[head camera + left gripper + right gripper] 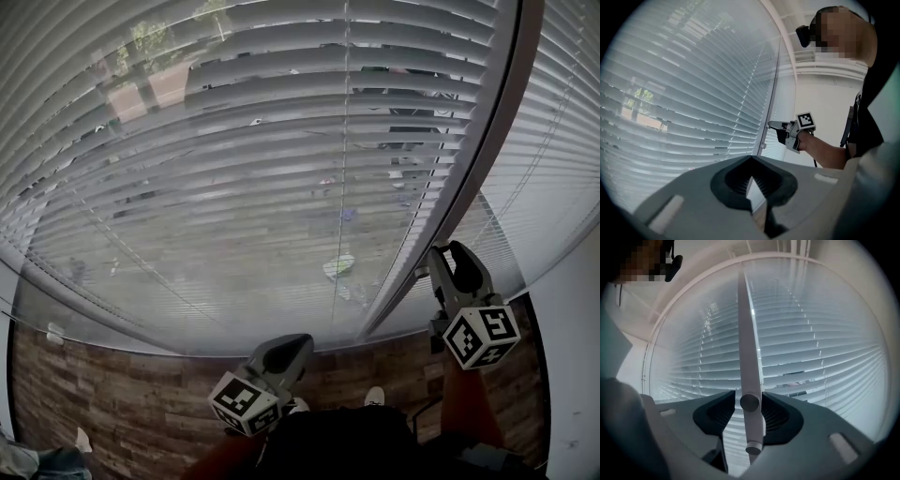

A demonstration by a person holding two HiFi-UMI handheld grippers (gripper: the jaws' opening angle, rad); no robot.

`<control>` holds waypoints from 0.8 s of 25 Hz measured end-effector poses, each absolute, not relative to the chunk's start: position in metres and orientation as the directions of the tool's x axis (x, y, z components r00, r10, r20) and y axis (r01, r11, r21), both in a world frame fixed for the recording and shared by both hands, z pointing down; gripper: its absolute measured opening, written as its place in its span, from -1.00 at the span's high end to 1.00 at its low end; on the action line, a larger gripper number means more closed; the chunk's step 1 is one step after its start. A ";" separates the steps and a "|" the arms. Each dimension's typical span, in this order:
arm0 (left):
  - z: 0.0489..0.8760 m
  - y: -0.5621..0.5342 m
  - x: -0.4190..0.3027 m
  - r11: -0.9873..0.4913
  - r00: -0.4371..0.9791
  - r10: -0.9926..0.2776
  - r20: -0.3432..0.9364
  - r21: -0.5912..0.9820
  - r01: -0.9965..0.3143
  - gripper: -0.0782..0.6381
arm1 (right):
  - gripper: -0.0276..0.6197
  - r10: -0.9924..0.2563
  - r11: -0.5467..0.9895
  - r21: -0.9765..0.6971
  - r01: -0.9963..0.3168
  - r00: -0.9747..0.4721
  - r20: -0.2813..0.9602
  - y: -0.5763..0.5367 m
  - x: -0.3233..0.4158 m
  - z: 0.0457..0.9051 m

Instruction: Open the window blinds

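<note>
Hanging at the right edge of the wide window blinds (234, 141), just beside the pale window frame (450, 206), the tilt wand (749, 380) is seen between the jaws of the right gripper (750, 404). The jaws are spread wide to either side of the wand, and a thin gap is seen between the left pad and the wand, so it is not clamped. The wand's rounded lower end is seen just below the pads in the right gripper view. In the head view the right gripper (441, 258) is held up against the lower part of the window frame, with its marker cube (481, 336) turned toward the camera.

The left gripper (281, 352) is held lower and apart from the blinds, above the wooden floor (112, 403). In the left gripper view its jaws are brought together at the tips, and nothing is held between them (751, 159); the right gripper (774, 124) is seen beyond them at the frame.

The slats are angled enough that the ground outside is glimpsed between them across the middle of the blinds.
</note>
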State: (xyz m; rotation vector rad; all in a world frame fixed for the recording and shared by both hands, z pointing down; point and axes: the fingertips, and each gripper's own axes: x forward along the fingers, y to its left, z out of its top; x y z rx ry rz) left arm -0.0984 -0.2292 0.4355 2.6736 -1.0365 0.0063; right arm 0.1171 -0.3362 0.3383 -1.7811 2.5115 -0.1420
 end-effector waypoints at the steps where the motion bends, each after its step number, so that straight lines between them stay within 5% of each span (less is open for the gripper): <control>1: 0.435 -0.229 -0.099 -0.706 0.742 -0.663 0.099 0.248 -0.663 0.78 | 0.32 -0.945 0.324 -0.107 -0.940 -0.326 0.003 -0.336 0.118 0.337; 20: 0.434 -0.226 -0.099 -0.703 0.734 -0.672 0.094 0.231 -0.673 0.78 | 0.45 -0.944 0.325 -0.033 -0.945 -0.326 0.048 -0.338 0.119 0.343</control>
